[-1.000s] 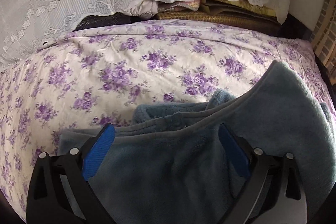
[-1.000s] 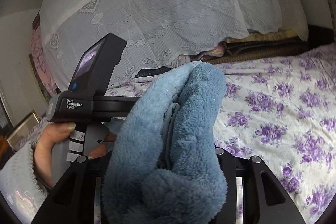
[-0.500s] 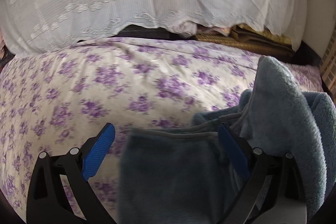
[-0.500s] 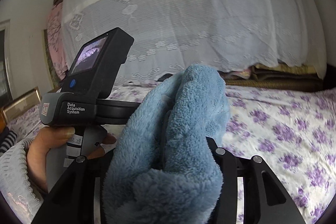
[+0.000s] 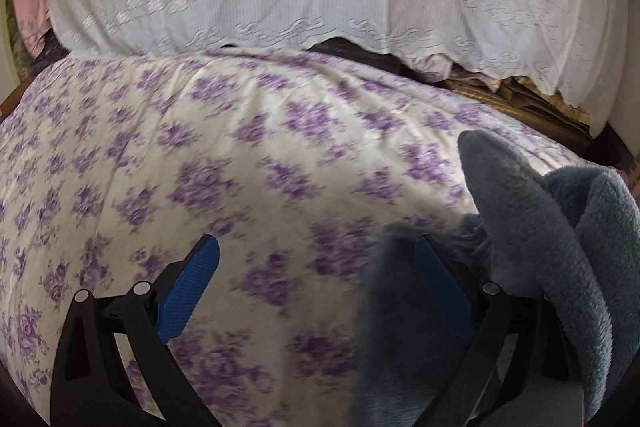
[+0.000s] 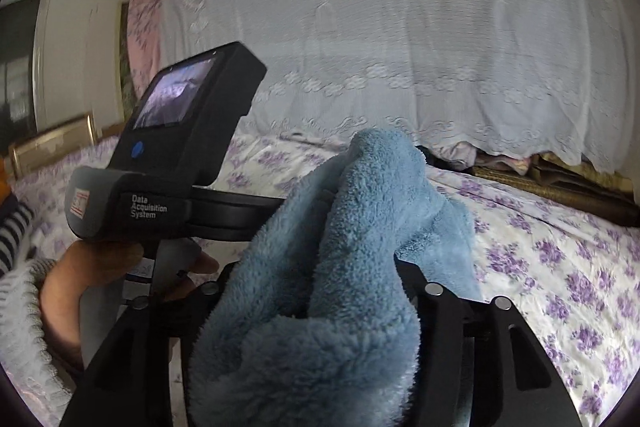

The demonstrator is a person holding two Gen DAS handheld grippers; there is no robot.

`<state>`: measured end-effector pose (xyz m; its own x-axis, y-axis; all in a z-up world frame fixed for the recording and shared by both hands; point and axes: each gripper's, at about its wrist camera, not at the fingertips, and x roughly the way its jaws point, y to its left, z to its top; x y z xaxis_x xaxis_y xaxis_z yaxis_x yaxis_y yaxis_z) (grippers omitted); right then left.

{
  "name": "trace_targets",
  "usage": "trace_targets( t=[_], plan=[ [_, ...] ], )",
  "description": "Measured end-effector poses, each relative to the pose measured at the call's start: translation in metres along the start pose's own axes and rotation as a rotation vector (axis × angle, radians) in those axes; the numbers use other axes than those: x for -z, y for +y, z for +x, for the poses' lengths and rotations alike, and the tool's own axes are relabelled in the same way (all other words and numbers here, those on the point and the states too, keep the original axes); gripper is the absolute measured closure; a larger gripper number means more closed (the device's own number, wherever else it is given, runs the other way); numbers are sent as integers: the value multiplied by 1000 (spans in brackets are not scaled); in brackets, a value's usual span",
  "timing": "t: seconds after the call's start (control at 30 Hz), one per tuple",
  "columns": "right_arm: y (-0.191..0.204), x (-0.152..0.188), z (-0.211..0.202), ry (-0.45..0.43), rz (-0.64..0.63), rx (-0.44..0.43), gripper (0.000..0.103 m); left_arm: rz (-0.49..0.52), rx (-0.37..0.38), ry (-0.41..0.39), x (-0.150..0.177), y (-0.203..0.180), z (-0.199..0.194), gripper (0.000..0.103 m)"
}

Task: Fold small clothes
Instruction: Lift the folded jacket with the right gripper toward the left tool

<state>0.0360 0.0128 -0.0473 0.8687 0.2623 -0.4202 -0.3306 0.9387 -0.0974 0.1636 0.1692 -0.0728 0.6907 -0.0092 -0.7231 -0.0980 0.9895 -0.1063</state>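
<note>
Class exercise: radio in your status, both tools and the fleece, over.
Left tool open, fleece draped over one finger. Right tool just opening, fleece bunched in its jaws. No obstruction seen.

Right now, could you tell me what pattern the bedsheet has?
Purple flowers on the white bedsheet, clearest in the right wrist view.

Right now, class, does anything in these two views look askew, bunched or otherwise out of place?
Yes. The blue fleece garment is bunched up in the right gripper, not flat on the floral bedspread. It also drapes over one finger of the left gripper, whose jaws gape wide, gripping nothing.
</note>
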Motion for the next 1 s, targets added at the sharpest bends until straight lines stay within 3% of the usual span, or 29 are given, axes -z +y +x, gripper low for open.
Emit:
trace_targets(
  t=[0.23, 0.5, 0.8, 1.0],
  plan=[
    [26, 14, 26, 64, -31, -9, 43, -23, -36, 49, 17, 30, 25, 7],
    [62, 39, 54, 157, -180, 17, 27, -109, -51, 145, 28, 67, 61, 7],
    [79, 48, 57, 189, -237, -6, 19, -238, -33, 90, 24, 102, 41, 7],
    [68, 36, 35, 165, -188, -75, 19, -97, -15, -4, 19, 68, 6, 6]
  ],
)
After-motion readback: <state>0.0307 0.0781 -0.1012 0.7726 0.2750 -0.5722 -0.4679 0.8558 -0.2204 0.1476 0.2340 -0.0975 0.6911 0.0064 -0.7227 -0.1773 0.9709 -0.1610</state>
